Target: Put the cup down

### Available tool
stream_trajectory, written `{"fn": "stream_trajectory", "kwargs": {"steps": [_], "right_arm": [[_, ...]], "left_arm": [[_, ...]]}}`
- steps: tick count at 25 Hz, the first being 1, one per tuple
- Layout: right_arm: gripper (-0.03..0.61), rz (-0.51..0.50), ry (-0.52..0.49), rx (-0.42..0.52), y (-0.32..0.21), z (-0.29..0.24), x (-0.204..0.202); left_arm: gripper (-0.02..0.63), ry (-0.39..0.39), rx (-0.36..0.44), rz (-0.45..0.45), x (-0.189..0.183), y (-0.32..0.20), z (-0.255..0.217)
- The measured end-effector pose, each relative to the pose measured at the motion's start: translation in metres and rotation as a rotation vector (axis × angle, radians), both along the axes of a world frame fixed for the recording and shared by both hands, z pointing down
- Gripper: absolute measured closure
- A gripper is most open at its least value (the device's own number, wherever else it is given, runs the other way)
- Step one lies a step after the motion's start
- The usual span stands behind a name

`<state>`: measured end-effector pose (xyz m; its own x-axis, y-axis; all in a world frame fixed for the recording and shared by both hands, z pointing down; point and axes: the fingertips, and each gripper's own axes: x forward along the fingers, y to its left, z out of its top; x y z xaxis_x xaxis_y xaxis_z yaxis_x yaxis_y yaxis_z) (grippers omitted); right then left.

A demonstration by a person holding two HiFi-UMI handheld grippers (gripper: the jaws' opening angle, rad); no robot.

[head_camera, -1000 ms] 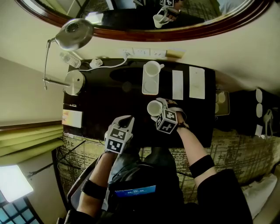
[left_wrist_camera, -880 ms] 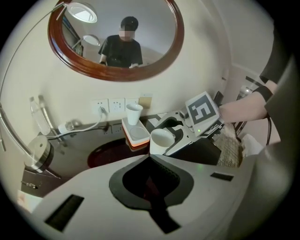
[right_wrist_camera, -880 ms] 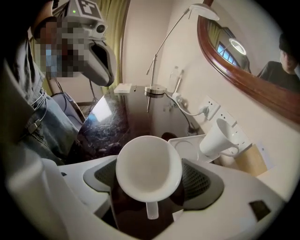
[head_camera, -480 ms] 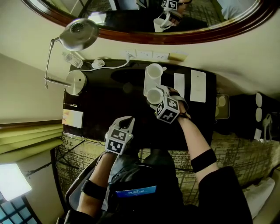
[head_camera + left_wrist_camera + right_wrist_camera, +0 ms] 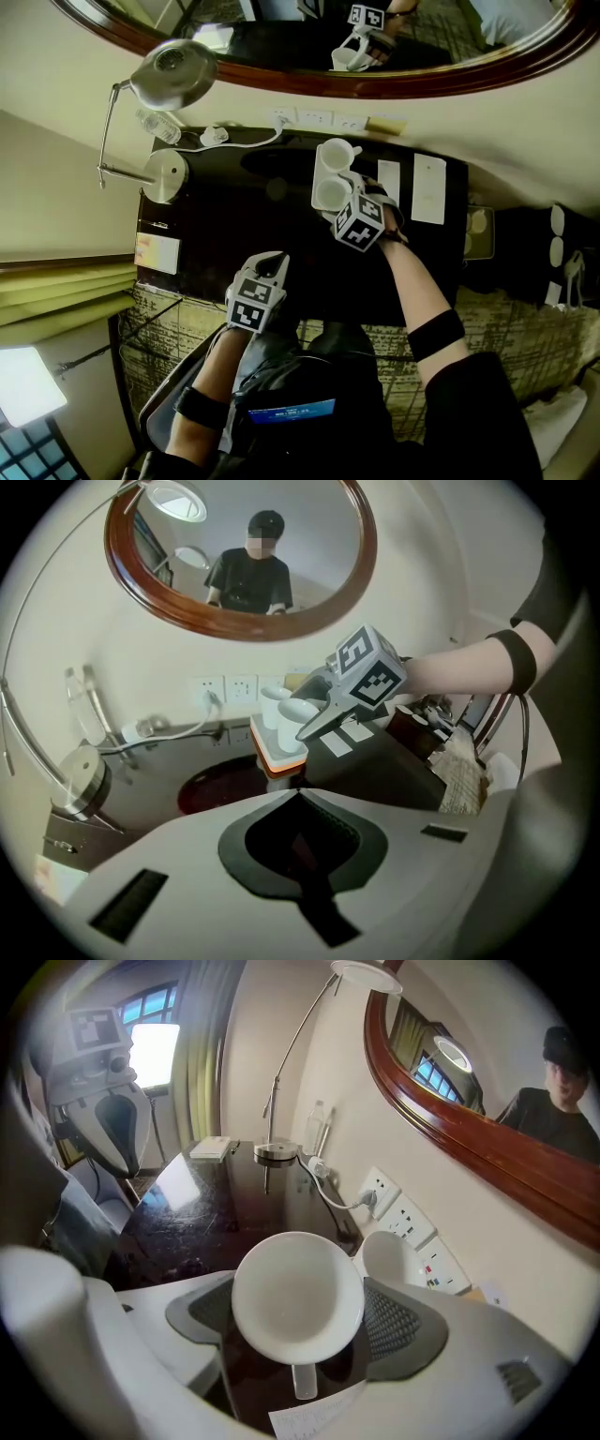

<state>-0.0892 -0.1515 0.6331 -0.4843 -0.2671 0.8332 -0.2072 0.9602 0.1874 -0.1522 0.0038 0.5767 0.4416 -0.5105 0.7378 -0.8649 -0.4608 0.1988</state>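
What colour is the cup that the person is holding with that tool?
The round ceramic cup is plain white; the right gripper view shows it best.

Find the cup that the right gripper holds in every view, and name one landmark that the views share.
Head view: the cup is at upper centre, just ahead of the right gripper.
Left gripper view: the cup is just above the middle, the nearer of two cups.
Right gripper view: the cup is at lower centre, between the pads, with its rim toward the camera.
Shared landmark: the mirror frame on the wall.
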Motion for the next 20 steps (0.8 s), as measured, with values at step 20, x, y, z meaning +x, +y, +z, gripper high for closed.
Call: {"fn": "stream_trajectory", "kwargs": {"steps": [20], "right_arm": [[0.144, 0.05, -0.034, -0.008, -0.009, 0.011, -0.009]], "left_arm": [[0.612, -0.004, 0.001, -0.028, -0.015, -0.007, 0.0]]}}
